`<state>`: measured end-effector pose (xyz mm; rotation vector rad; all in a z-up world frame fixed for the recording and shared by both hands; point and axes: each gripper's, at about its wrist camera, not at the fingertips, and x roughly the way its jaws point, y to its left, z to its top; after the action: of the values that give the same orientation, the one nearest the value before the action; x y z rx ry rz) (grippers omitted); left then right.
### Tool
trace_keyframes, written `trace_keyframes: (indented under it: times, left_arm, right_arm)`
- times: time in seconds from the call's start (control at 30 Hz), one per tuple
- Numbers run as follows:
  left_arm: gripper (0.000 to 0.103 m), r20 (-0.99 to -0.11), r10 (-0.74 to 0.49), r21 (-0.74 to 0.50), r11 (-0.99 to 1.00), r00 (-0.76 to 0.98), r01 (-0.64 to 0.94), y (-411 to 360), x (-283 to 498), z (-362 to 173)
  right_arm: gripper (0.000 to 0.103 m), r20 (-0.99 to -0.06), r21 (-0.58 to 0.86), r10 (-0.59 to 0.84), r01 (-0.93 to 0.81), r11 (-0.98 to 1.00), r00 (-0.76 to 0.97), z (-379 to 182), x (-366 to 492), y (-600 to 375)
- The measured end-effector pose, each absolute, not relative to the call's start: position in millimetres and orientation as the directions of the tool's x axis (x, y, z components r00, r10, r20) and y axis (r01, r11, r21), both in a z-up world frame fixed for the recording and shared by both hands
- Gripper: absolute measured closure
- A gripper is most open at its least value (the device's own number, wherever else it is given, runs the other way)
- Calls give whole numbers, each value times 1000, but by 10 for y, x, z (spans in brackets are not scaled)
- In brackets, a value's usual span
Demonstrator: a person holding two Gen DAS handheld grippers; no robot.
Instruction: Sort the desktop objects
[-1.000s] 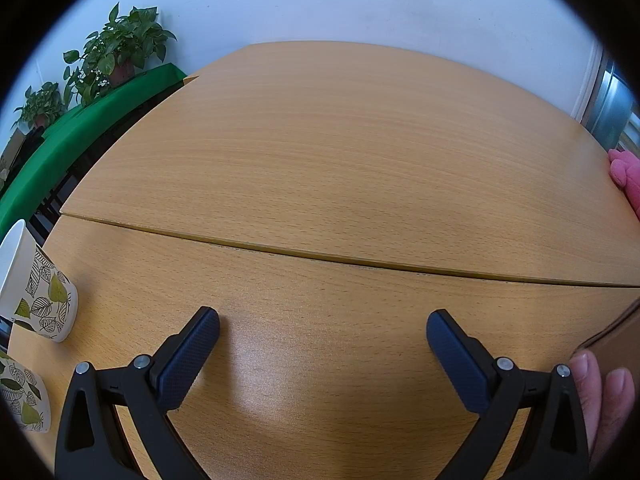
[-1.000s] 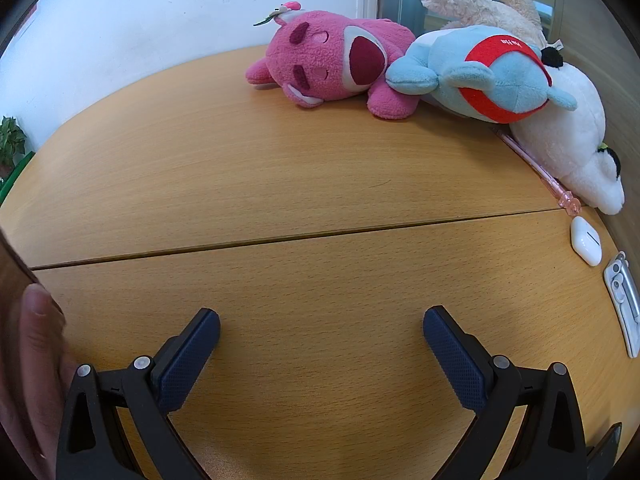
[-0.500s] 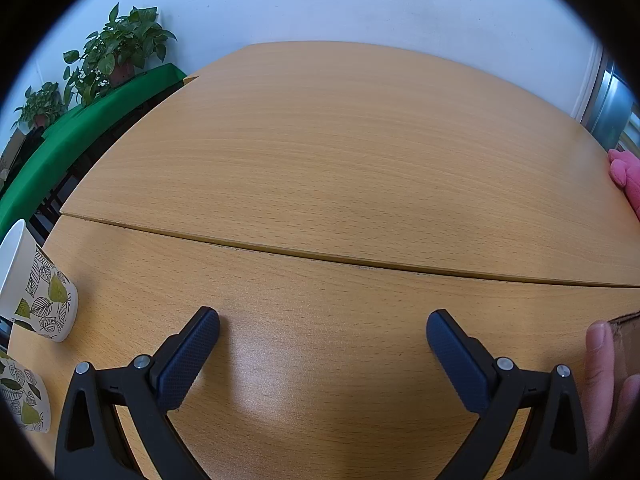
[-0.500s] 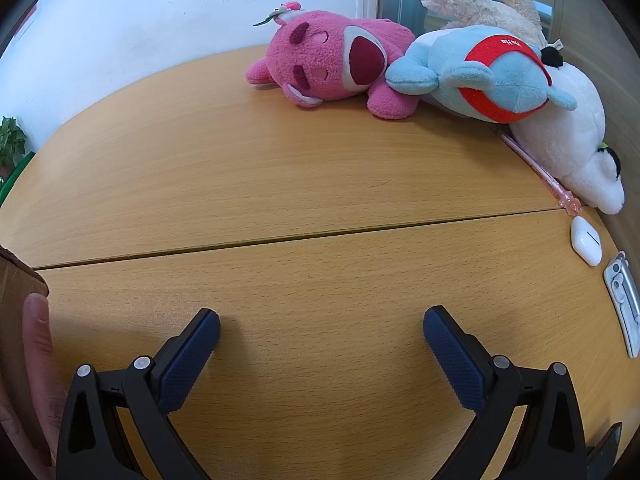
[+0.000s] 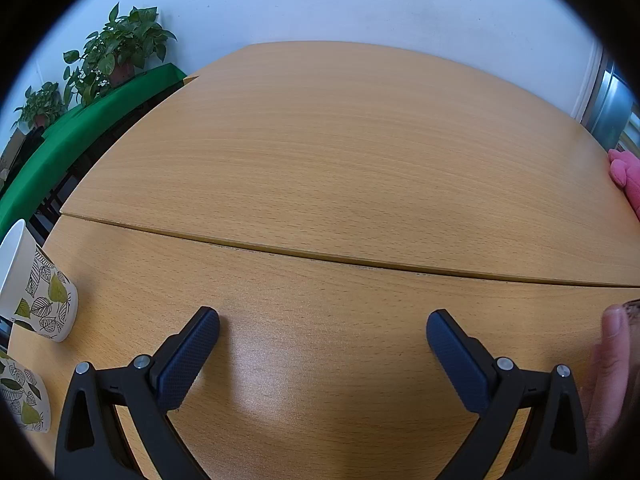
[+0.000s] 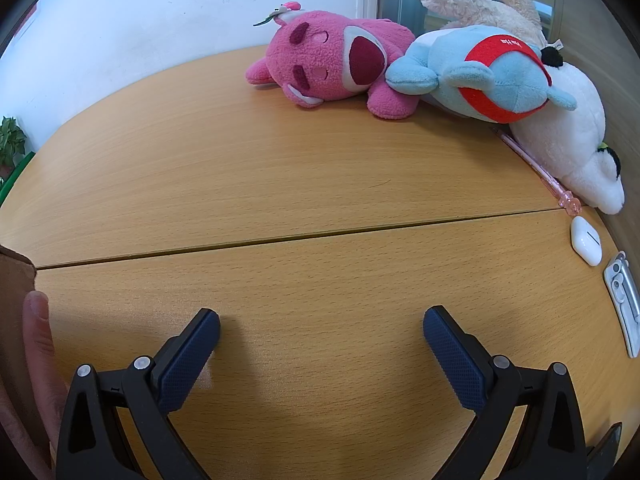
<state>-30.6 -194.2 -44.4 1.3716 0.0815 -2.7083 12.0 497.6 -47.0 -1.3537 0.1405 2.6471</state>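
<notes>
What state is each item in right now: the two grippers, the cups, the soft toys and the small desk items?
Left gripper: open, empty.
Right gripper: open, empty.
Two leaf-patterned paper cups: upright.
Pink plush bear: lying down.
Blue-and-red plush toy: lying against the bear.
White plush toy: lying down.
White earbud case: closed, flat.

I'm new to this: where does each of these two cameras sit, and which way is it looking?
Left wrist: on the open left gripper, looking along its fingers over the wooden table toward leaf-print cups and potted plants; a hand shows at right.
Right wrist: on the open right gripper, facing plush toys; a hand at left.
Shared: the table and its seam.
</notes>
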Motion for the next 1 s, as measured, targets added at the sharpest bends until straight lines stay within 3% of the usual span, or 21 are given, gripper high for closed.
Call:
trace_keyframes:
  times: [1.0]
  left_arm:
    - [0, -806, -69, -1, -993, -588, 118, -1949, -310, -455]
  right_arm:
    - [0, -811, 7, 106, -191, -982, -576, -448, 148, 4951]
